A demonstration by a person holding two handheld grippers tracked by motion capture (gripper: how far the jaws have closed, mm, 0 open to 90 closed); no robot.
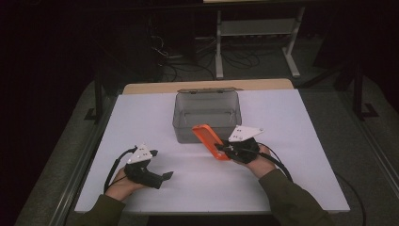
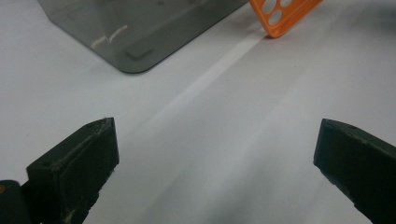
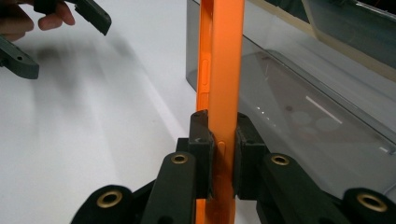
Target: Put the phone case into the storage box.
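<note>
Two jaws of our right gripper (image 3: 223, 154) clamped the orange phone case (image 3: 222, 74) edge-on, just beside the grey box (image 1: 207, 114) (lid open). Our left gripper (image 2: 215, 154) rested with its jaws spread wide, well apart from the case.

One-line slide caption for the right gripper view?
Right gripper clamps an orange phone case edge-on beside the grey plastic box.

Phone case (image 1: 210, 141) just before the open box (image 1: 207, 117), seemingly off the table (image 1: 282, 179); left tongs (image 1: 165, 175) well left.
</note>
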